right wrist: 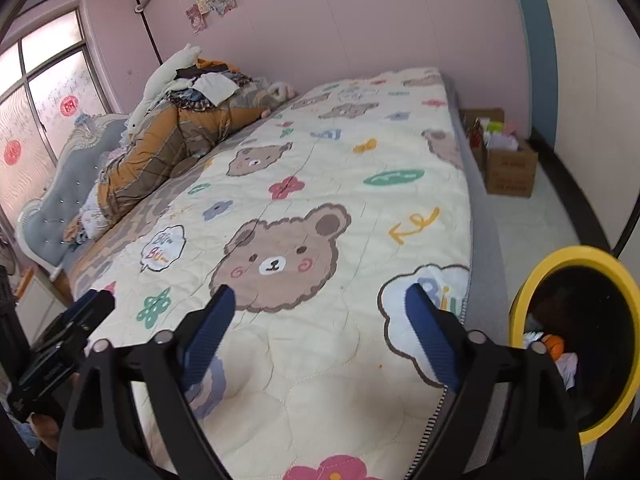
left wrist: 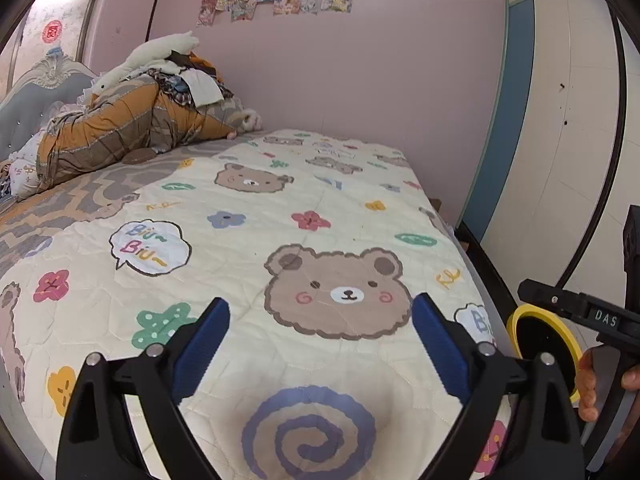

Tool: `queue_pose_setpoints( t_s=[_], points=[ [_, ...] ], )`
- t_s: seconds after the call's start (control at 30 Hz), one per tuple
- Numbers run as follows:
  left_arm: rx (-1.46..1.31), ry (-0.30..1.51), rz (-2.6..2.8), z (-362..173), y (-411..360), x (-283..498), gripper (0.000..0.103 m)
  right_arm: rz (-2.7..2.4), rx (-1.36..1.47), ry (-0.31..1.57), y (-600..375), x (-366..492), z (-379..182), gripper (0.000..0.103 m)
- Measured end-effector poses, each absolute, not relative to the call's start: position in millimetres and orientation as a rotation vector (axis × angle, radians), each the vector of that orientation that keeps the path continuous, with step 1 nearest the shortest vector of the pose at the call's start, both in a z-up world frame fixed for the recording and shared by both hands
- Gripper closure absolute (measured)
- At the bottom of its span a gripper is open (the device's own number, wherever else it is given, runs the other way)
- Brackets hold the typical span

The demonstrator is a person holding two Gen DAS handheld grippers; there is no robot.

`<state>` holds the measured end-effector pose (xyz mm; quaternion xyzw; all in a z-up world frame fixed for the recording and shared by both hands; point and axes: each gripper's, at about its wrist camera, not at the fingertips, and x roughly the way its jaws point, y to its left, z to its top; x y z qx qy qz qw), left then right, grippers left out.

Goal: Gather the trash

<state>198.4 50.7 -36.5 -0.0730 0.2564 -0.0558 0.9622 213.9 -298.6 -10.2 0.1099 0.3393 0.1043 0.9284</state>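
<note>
My left gripper (left wrist: 320, 320) stands open over the near end of a bed with a bear-print quilt (left wrist: 248, 264); nothing lies between its blue pads. My right gripper (right wrist: 320, 308) is also open and empty above the same quilt (right wrist: 340, 184). A yellow-rimmed bin (right wrist: 576, 336) with a black liner stands on the floor beside the bed's right side; inside it lie crumpled white and orange pieces of trash (right wrist: 554, 350). In the left wrist view the bin (left wrist: 540, 344) shows at the right, partly hidden by the other gripper's black body (left wrist: 592, 312) and a hand (left wrist: 588, 388).
A heap of clothes, a brown-orange blanket and a white plush toy (left wrist: 132, 120) fills the head of the bed against a grey headboard (right wrist: 60, 208). A cardboard box (right wrist: 504, 164) of items stands on the floor at the foot. A wardrobe (left wrist: 568, 120) lines the right side.
</note>
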Motion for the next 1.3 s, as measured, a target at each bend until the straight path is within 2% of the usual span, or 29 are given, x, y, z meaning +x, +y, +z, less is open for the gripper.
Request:
queue_pose_setpoints(
  t_s=[0.13, 0.4, 0.57, 1.0, 1.3],
  points=[
    [-0.149, 0.477, -0.125, -31.8, 56.3, 188.4, 0.008, 0.139, 0.188, 0.612, -286.4, 199.1, -1.4, 0.008],
    [-0.12, 0.371, -0.139, -15.3, 49.9, 155.8, 0.008, 0.095, 0.175, 0.464, -279.6, 164.3, 13.5, 0.008],
    [-0.131, 0.313, -0.151, -4.7, 45.9, 134.5, 0.008, 0.048, 0.14, 0.439, -270.8, 143.1, 15.6, 0.008],
    [-0.179, 0.3, -0.157, -0.9, 47.5, 120.9, 0.008, -0.037, 0.107, 0.357, -268.7, 117.2, 18.8, 0.008],
    [-0.179, 0.306, -0.151, -3.9, 49.8, 123.9, 0.008, -0.039, 0.13, 0.389, -270.9, 124.6, 13.3, 0.008]
  ],
)
